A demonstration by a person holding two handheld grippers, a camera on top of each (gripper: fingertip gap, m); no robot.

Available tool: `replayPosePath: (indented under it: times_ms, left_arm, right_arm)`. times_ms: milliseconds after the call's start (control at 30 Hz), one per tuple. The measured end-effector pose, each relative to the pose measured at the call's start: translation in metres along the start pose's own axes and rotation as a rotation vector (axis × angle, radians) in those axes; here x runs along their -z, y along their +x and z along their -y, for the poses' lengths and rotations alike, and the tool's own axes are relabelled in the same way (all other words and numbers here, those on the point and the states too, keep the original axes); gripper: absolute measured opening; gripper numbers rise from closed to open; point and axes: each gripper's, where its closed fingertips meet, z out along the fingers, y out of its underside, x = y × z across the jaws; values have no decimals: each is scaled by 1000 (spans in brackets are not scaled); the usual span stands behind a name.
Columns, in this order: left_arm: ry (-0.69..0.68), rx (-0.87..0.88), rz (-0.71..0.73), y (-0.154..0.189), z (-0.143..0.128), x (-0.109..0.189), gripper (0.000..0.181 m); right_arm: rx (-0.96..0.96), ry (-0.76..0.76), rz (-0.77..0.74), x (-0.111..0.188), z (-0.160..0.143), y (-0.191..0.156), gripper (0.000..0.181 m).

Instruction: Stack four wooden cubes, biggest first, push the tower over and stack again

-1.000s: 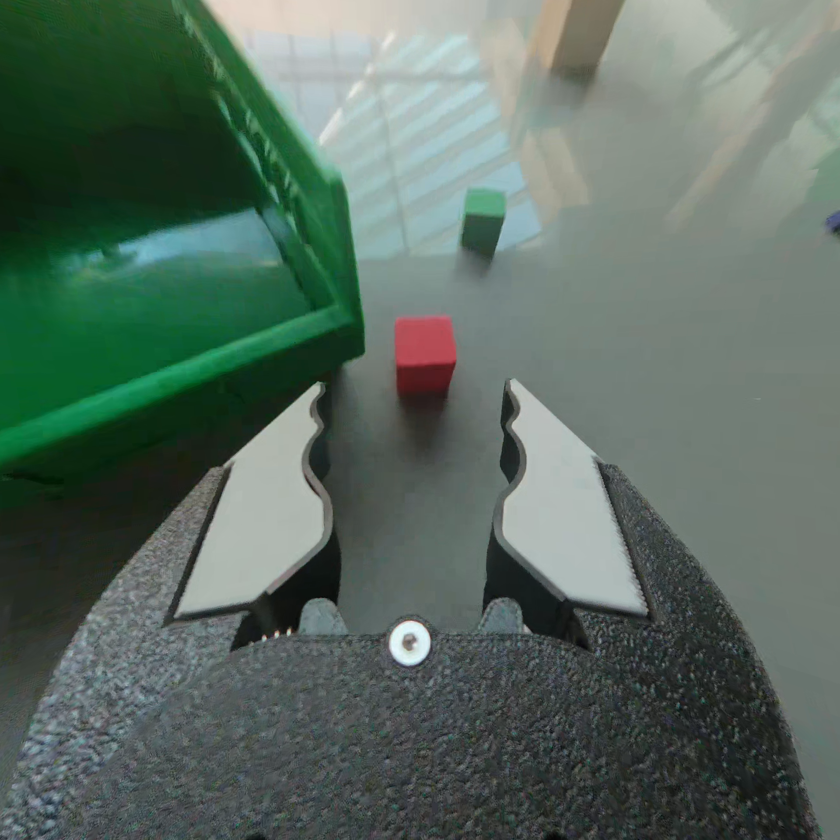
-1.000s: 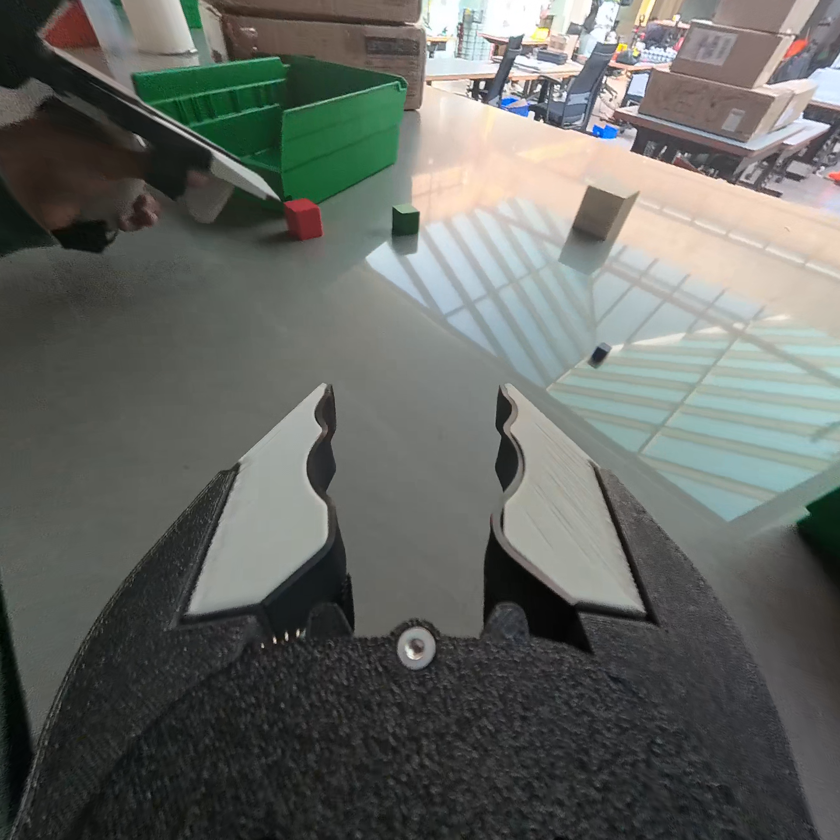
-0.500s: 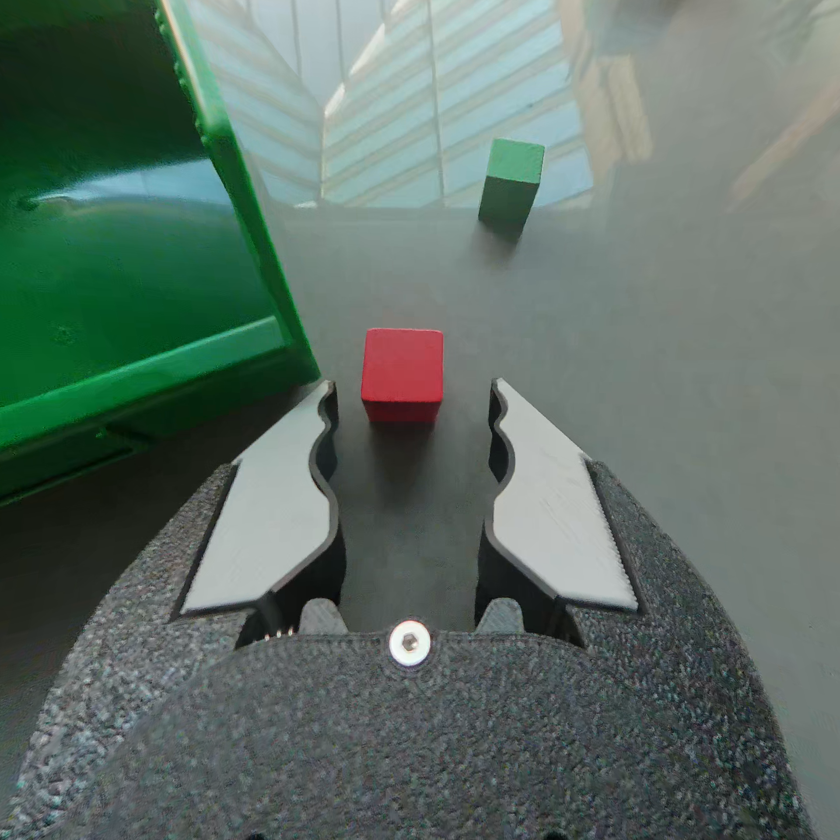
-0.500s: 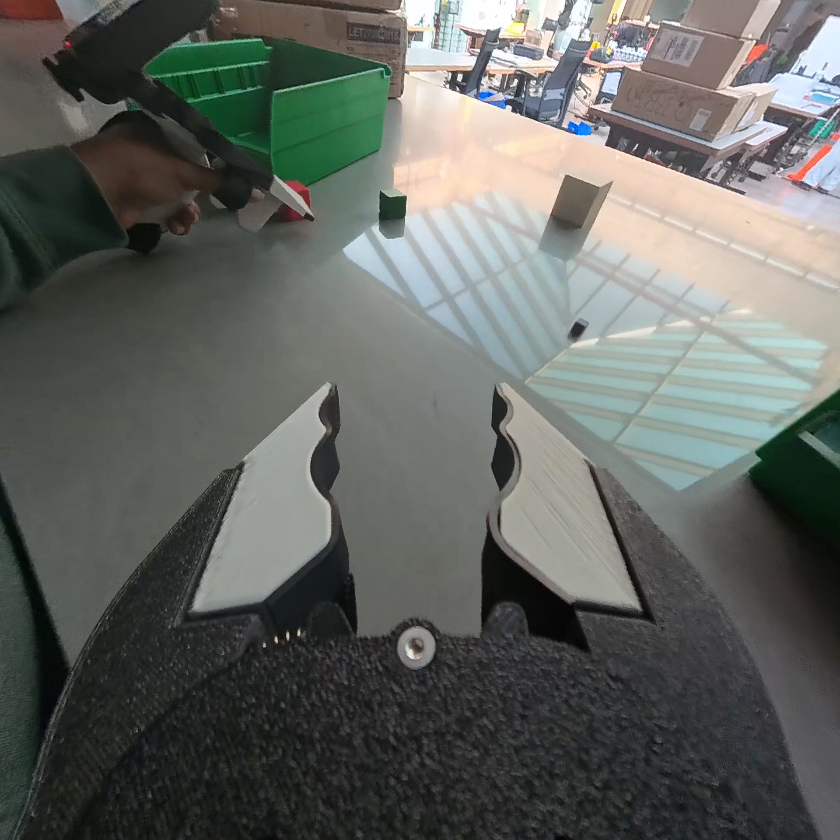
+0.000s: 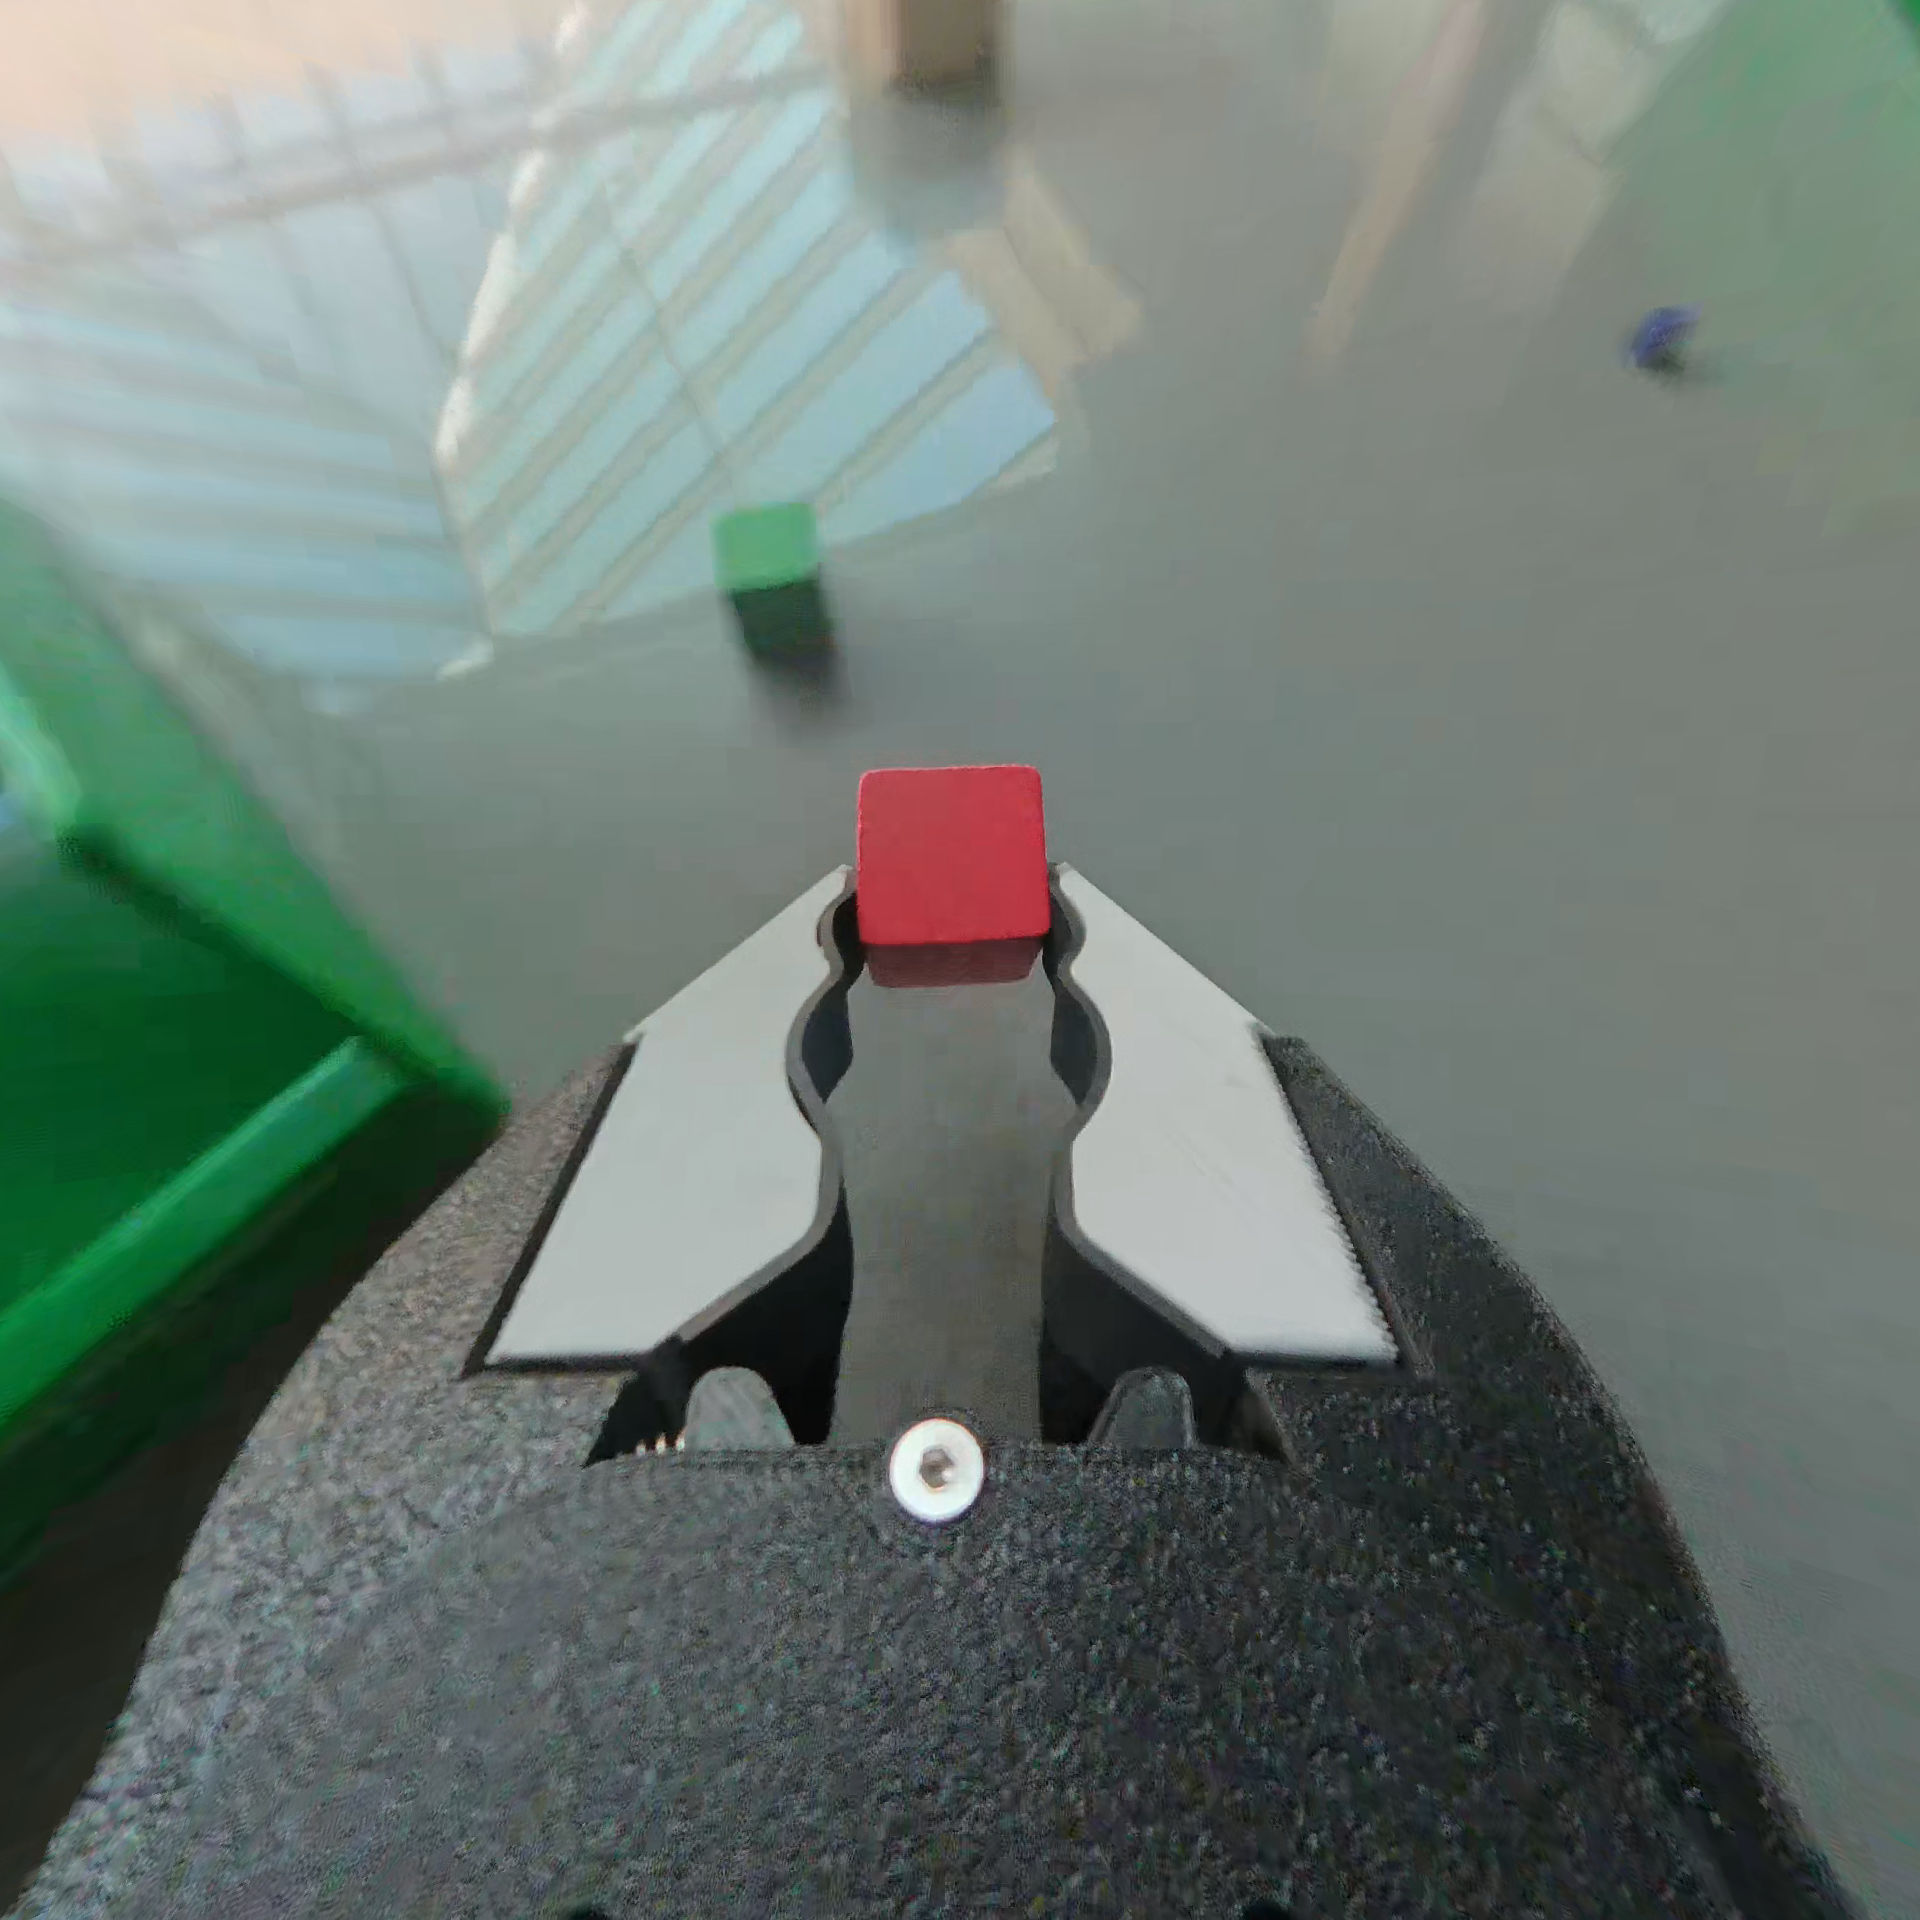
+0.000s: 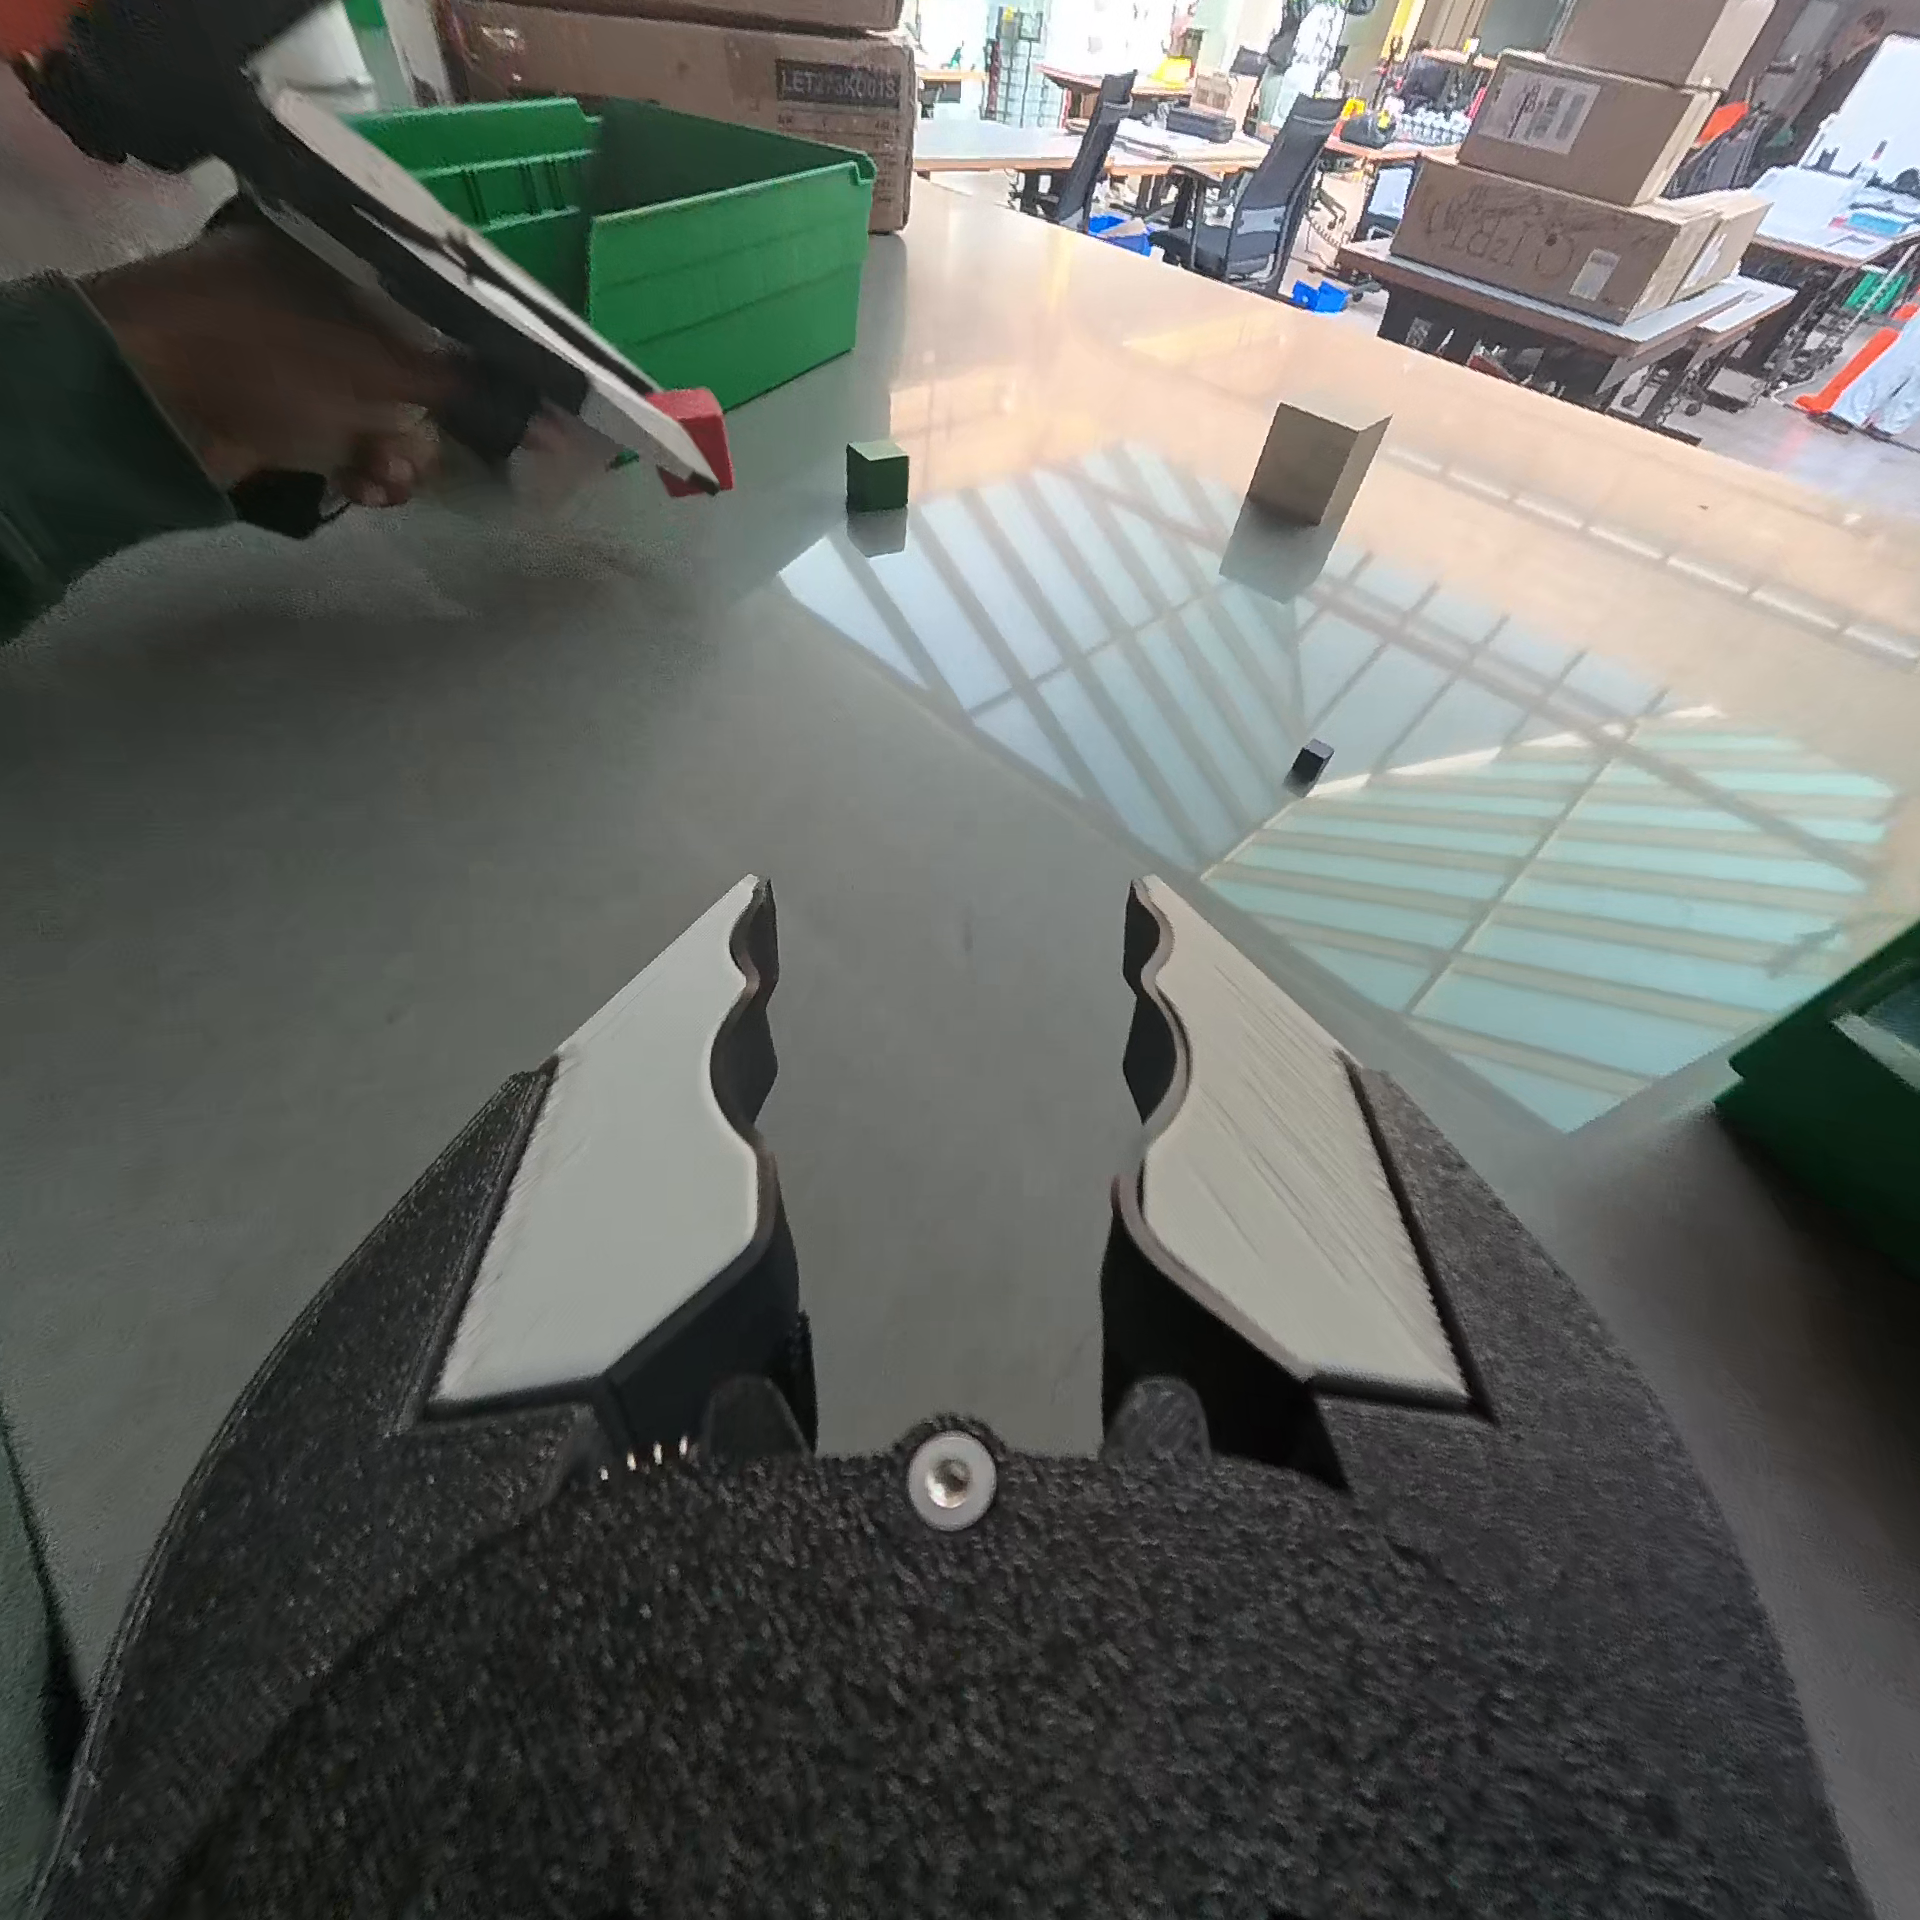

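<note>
My left gripper (image 5: pixel 951 914) is shut on a red cube (image 5: pixel 948 857), held at the fingertips above the grey table. The right wrist view shows that gripper (image 6: pixel 691 452) far left with the red cube (image 6: pixel 698 421) lifted off the table, a hand behind it. A green bin (image 5: pixel 156 1039) lies just to the left of it; it also shows in the right wrist view (image 6: pixel 717 260). A green cube (image 5: pixel 774 577) stands on the table beyond the red one. My right gripper (image 6: pixel 951 925) is open and empty over bare table.
A tan wooden block (image 6: pixel 1311 457) and a small dark cube (image 6: pixel 1311 762) stand on the table (image 6: pixel 416 831) to the right. Another green bin (image 6: pixel 1839 1091) sits at the right edge. Cardboard boxes (image 6: pixel 675 62), desks and chairs are behind the table. The left gripper's tips are roughly 30 cm from the right gripper's.
My left gripper moved onto the red cube, shut on it and lifted it off the table, away from the green bin. My right gripper stayed open and shifted only slightly.
</note>
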Motion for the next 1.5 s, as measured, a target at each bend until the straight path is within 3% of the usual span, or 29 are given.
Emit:
replayPosePath:
  times_ms: [167, 300, 400, 533, 633, 700, 833, 1033, 1233, 1367, 1500]
  left_arm:
    - [109, -319, -265, 64, 44, 17, 33]
    - [166, -477, -591, 124, 55, 33, 33]
    - [102, -560, -749, 153, 39, 29, 33]
    - [-117, -703, -834, 160, -14, 8, 33]
    - [-242, -764, -819, 147, -43, -2, 33]
    - [-269, -767, -813, 142, -46, -1, 33]
    - [-386, -828, -693, 127, -45, 0, 44]
    - [-538, -908, -539, 129, -40, 3, 45]
    - [-670, -978, -490, 131, -44, -4, 33]
    - [-657, -1048, -482, 124, -19, -11, 33]
    - [-609, -1091, -494, 102, 43, -23, 33]
  right_arm:
    - [5, -7, 6, -5, -1, 0, 67]
    - [-1, -13, 1, -4, -5, 0, 66]
    - [-6, -25, -6, -2, -12, -1, 66]
    - [-1, -47, -25, 4, -18, 2, 66]
    - [-11, -50, -41, 9, -22, 6, 66]
    - [-23, -53, -51, 10, -24, 8, 66]
    - [-32, -58, -58, 8, -27, 11, 66]
    - [-24, -57, -55, 3, -25, 10, 66]
    - [-33, -64, -61, 7, -32, 11, 66]
    - [-53, -59, -70, 13, -35, 15, 66]
    - [-57, -55, -67, 14, -34, 19, 66]
